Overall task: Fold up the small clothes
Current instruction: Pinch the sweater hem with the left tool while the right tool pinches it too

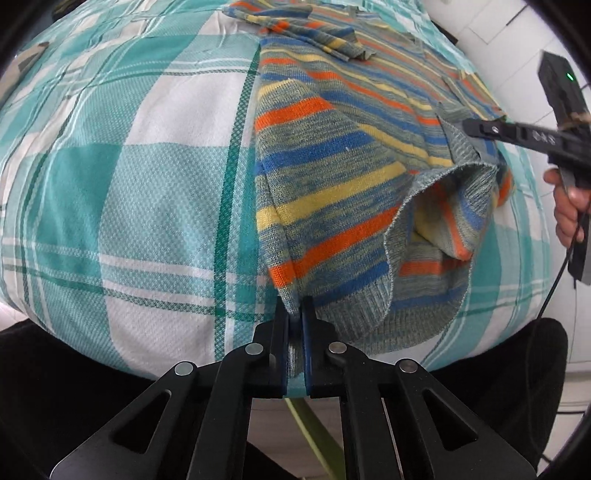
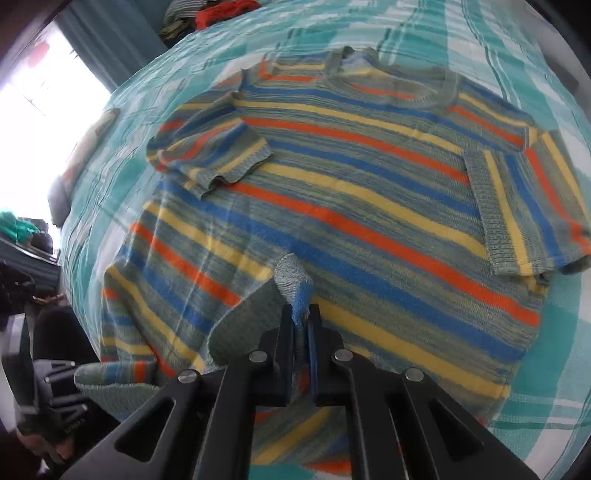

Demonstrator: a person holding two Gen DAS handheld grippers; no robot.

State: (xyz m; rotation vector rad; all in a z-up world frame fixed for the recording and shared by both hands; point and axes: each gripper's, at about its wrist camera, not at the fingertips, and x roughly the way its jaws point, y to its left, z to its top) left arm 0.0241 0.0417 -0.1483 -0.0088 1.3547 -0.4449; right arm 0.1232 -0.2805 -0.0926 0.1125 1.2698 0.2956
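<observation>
Left wrist view: the left gripper (image 1: 294,314) is pinching the hem corner of the striped sweater (image 1: 332,177), jaws pressed together on the knit. The sweater is lying on the checked bedsheet (image 1: 129,184), near edge lifted and sagging into an open pocket. The right gripper (image 1: 476,127) is reaching in from the right side, approx. at the hem's other end; its grip is not readable here. The right hand (image 1: 569,206) is wrapping the handle.

Right wrist view: the right gripper (image 2: 302,317) is clamping a bunched fold of hem, jaws closed on fabric. The sweater (image 2: 351,184) is lying flat, neck away from the camera, both short sleeves folded inward over the body. Other clothes (image 2: 210,13) are sitting at the far end of the bed.

Handling (judgement): the knit is looking soft, light and stretchy, w/ no stiffness, so it will probably droop between grips. Hold at the ribbed hem corners, both sides level, and keep slight tension while carrying the hem toward the neck.
</observation>
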